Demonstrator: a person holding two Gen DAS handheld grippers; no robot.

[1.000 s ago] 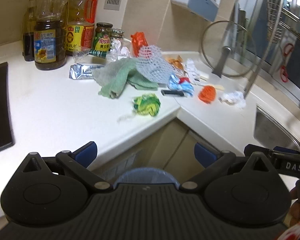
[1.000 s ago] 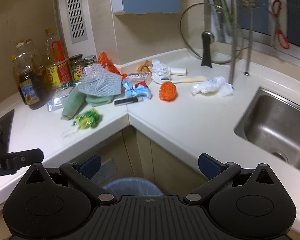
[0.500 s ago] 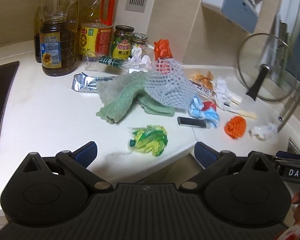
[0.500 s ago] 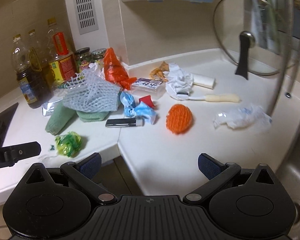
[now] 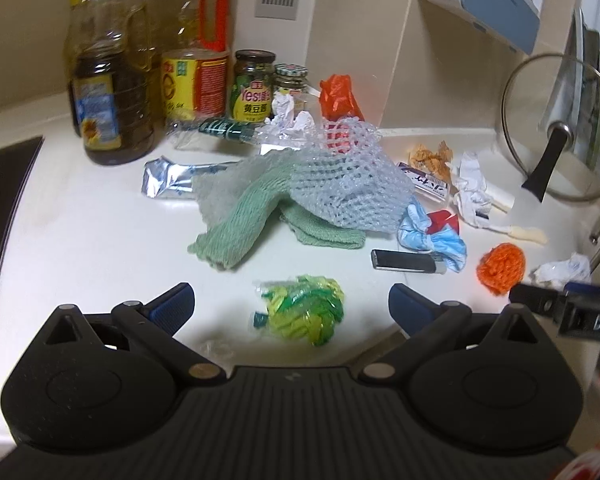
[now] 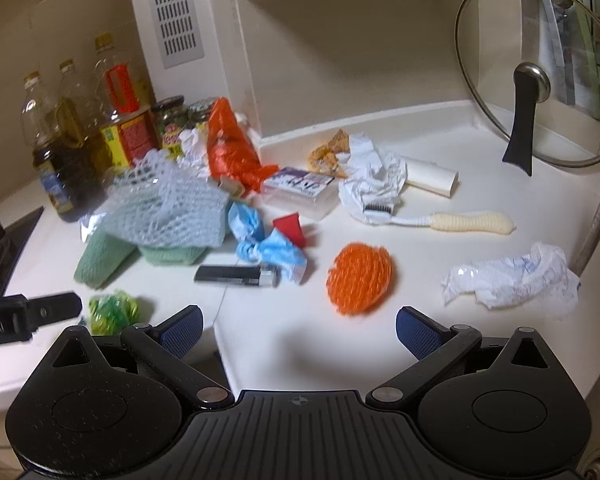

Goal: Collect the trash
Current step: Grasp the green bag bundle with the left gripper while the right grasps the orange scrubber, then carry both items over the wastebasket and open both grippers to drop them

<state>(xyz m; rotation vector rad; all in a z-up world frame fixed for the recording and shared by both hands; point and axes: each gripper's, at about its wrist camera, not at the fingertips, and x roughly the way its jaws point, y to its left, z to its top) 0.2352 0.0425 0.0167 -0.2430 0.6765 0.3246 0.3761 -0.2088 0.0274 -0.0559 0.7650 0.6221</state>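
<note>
Trash litters the white corner countertop (image 5: 80,240). A crumpled green-yellow wrapper (image 5: 304,314) lies right between the blue pads of my open left gripper (image 5: 290,304). My open right gripper (image 6: 298,324) hovers just short of an orange mesh ball (image 6: 358,278). Further back lie a black lighter (image 6: 236,275), a blue crumpled mask (image 6: 266,246), a white foam net (image 5: 340,188) over a green cloth (image 5: 236,220), an orange bag (image 6: 228,144), crumpled white paper (image 6: 512,280) and a silver foil pack (image 5: 168,178).
Oil bottles (image 5: 112,92) and jars (image 5: 254,84) stand at the back left. A glass pot lid (image 6: 536,96) leans against the wall at right. A brush with a cream handle (image 6: 468,222) and a small plastic box (image 6: 300,190) lie mid-counter. The black stove edge (image 5: 4,208) is at far left.
Both grippers have moved forward and up over the counter; the bin below has dropped out of view. The green wrapper now sits between the left fingers and the orange ball is near the right.
</note>
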